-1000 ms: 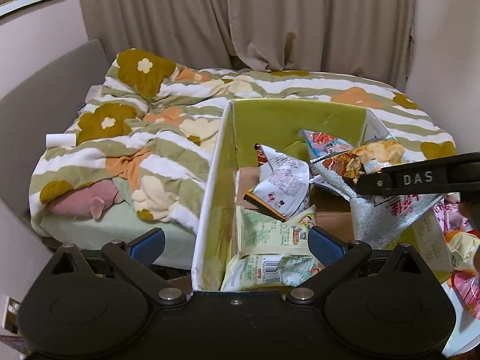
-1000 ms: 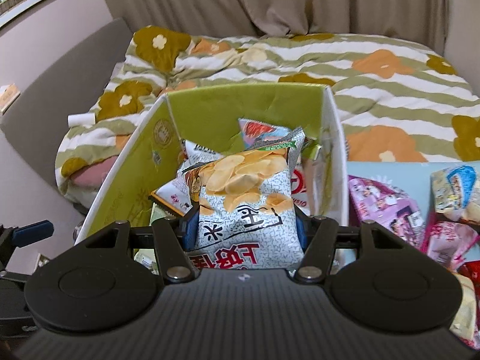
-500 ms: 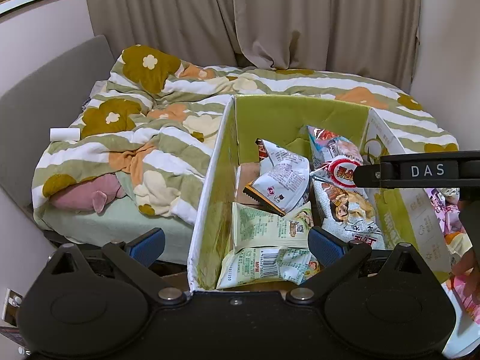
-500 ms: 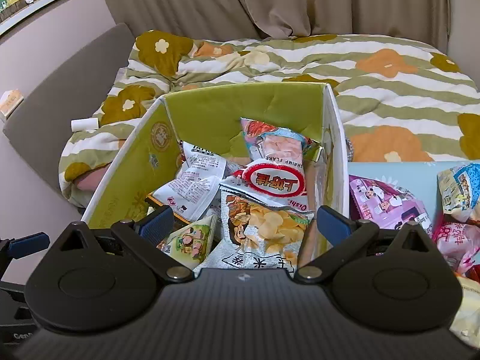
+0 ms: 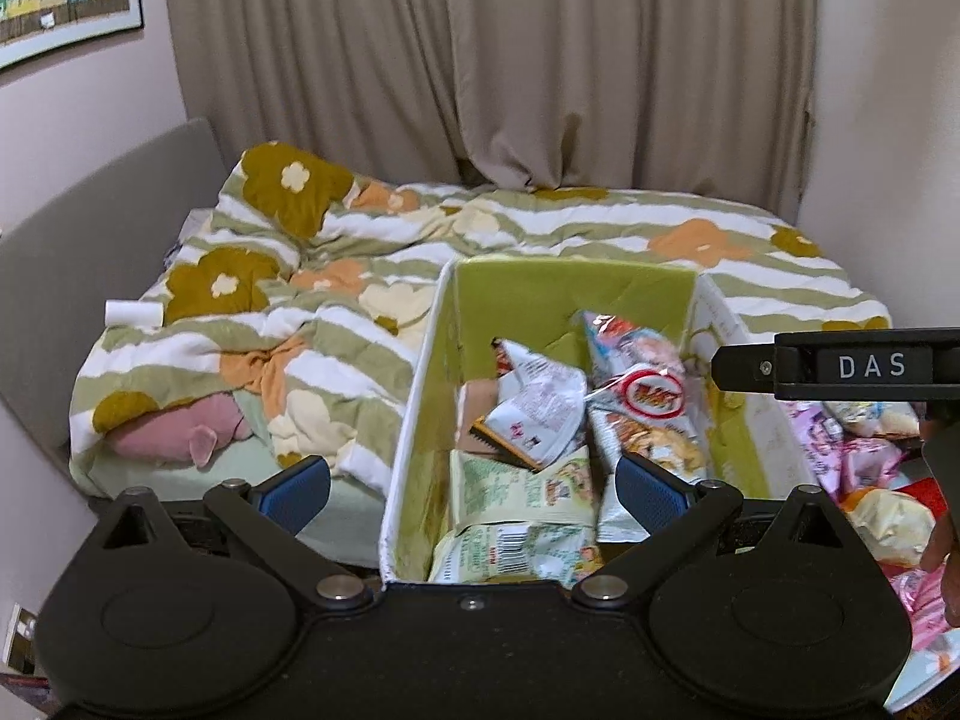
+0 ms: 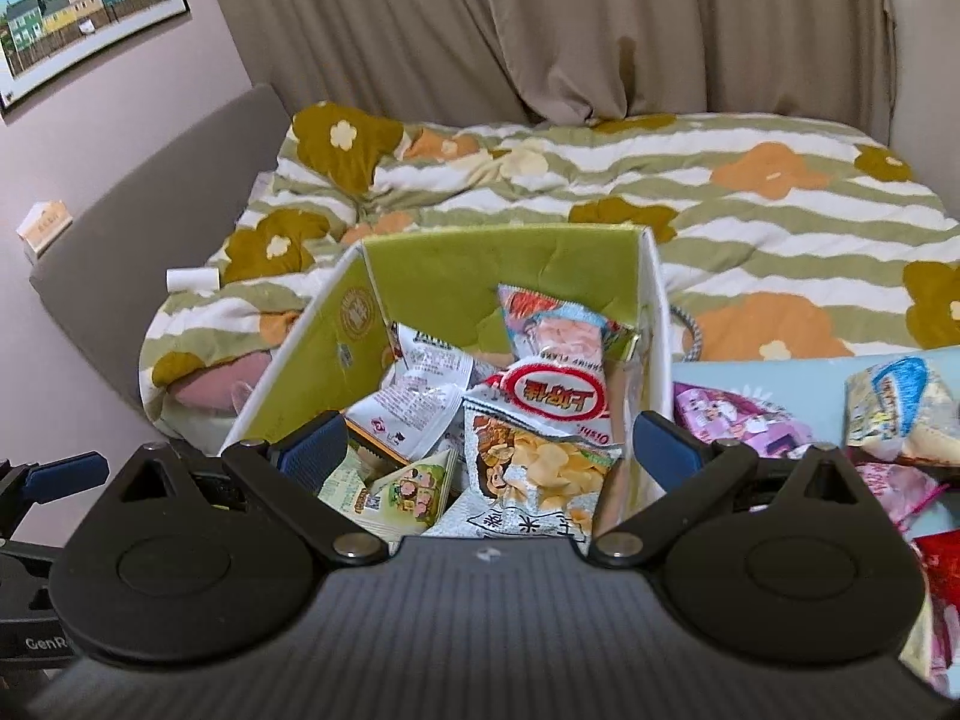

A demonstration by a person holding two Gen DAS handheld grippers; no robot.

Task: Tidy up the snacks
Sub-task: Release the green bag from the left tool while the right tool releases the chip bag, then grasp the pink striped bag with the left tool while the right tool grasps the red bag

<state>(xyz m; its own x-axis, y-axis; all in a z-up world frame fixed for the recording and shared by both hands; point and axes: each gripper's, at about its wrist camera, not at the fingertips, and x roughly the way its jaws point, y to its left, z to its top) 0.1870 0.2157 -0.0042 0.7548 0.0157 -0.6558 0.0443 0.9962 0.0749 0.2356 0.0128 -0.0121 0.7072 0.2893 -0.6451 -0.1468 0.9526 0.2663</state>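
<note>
A fabric box (image 5: 414, 396) (image 6: 653, 312) with a green lining holds several snack bags. The grey potato chip bag (image 6: 540, 474) (image 5: 651, 441) lies loose in it, under a red-ringed shrimp flake bag (image 6: 555, 390) (image 5: 654, 390). Green-white packets (image 5: 519, 495) lie at the box's near end. My right gripper (image 6: 489, 450) stands open above the near end of the box, with nothing between its pads. My left gripper (image 5: 474, 492) is open too, astride the box's left wall and gripping nothing. The right gripper's side bar (image 5: 840, 366) crosses the left wrist view's right edge.
More loose snack bags (image 6: 750, 414) (image 5: 864, 462) lie on a light blue surface (image 6: 780, 372) right of the box. Behind it is a bed with a flowered quilt (image 5: 336, 312). A pink plush (image 5: 174, 432) lies at the quilt's left edge. Curtains hang at the back.
My right gripper opened and let go of the chip bag, which now lies in the box. Both grippers have drawn back and risen a little.
</note>
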